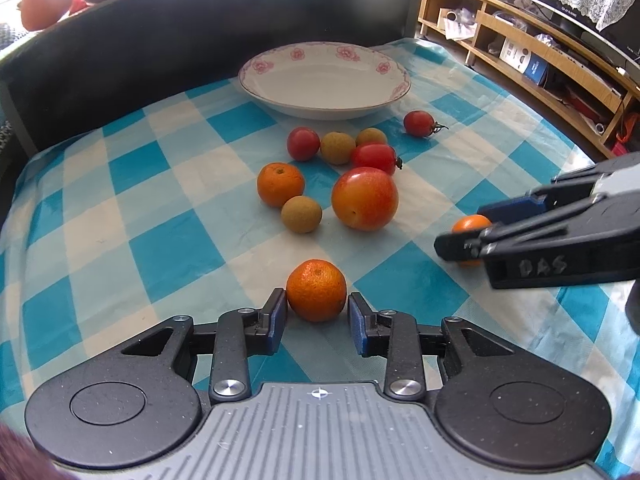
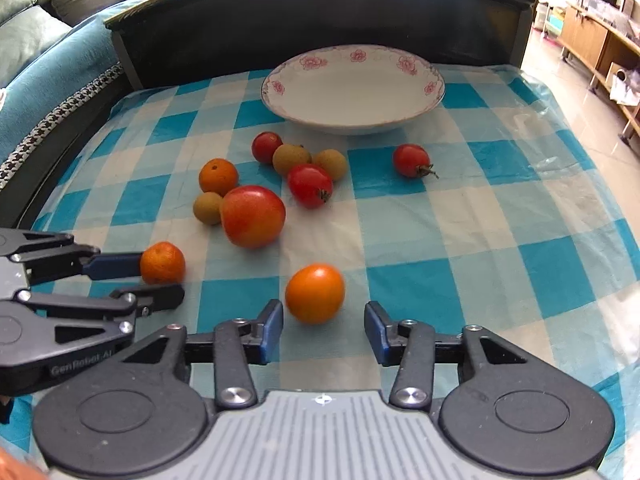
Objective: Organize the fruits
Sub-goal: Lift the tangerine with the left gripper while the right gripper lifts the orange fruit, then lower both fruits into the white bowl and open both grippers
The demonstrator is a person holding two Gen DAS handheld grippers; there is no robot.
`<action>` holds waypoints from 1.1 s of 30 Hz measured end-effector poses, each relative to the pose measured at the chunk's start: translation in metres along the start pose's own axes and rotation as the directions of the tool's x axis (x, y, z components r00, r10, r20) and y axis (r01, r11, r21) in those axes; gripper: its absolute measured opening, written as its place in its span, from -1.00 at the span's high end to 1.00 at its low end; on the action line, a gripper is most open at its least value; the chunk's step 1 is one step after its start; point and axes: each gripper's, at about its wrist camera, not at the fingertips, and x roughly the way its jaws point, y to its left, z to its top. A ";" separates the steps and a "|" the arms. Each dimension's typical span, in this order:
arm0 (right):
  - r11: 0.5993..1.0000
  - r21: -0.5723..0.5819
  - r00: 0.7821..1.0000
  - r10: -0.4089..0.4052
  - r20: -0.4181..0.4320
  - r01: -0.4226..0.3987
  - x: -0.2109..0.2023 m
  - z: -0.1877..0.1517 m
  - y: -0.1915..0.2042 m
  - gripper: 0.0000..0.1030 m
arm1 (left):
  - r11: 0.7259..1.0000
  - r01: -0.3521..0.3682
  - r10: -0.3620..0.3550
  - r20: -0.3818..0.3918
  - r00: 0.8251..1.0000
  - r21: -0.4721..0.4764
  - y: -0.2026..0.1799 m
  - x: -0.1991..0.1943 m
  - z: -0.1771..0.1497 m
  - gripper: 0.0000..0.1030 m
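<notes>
Left wrist view, left tool [image 1: 317, 312] gripping mandarin [image 1: 316, 290], right tool [image 2: 324, 330] open around orange tomato [image 2: 315, 293]

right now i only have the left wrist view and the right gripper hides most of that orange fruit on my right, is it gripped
Observer: No. In the right wrist view the right gripper is open, with a gap between each pad and the smooth orange fruit.
Operator: is it lifted or down
Observer: Down. It rests on the checked cloth, between the fingertips.
Operator: how does my own grip look from the side
Observer: The left gripper has the mandarin right at its fingertips, with the far blue pad against the fruit's side.
</notes>
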 end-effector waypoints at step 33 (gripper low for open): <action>0.999 0.012 0.995 -0.051 0.081 0.051 -0.003 0.067 -0.009 0.26 | 0.996 0.055 -0.048 0.094 0.994 -0.075 0.011 0.016 0.116 0.25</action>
